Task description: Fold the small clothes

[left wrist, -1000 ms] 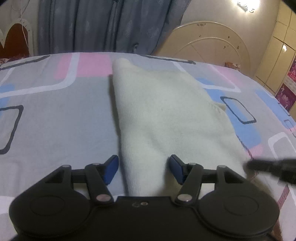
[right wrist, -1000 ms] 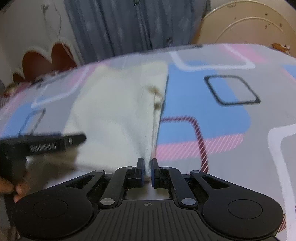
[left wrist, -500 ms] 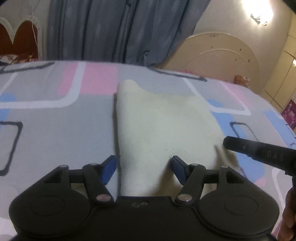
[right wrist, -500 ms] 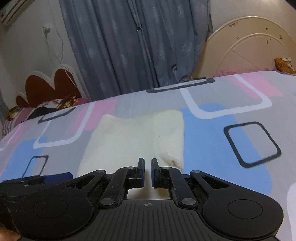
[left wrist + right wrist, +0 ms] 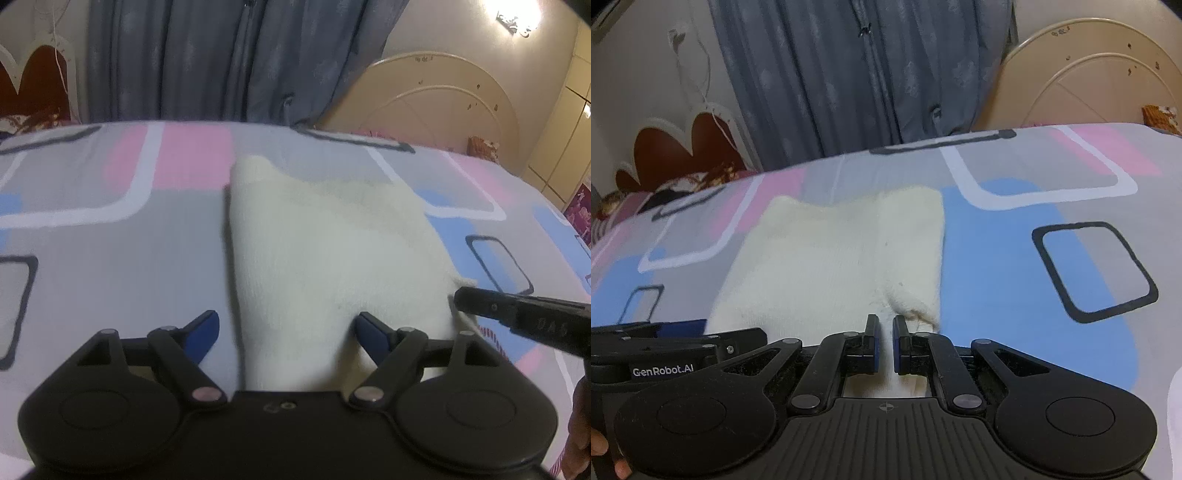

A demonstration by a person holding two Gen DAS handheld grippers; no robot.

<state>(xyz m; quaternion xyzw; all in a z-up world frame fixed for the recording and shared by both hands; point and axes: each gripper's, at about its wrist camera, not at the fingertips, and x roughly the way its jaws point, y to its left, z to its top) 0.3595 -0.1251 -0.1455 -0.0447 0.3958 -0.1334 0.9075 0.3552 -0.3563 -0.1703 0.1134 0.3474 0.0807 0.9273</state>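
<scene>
So the cream garment (image 5: 325, 258) is lying flat in the middle of the bed (image 5: 110, 258), and compared with a second ago the right edge has been laid over onto the body, so there's now a folded strip running along that side with a seam down it in the right wrist view. Looks to me like one side fold is done and the hands are letting go. Going left to right from the garment: the left claw (image 5: 286, 328) has spread from half open to wide and its jaws are opening right now, with the near left corner of the garment lying between the blue pads but neither pad pressing on it, so it holds nothing. The right claw (image 5: 884, 343) sits at the garment's near right corner, jaws closed to a thin slit with nothing pinched in them that I can see, just above the frayed corner of the folded strip. My guess is the cross fold comes next.
</scene>
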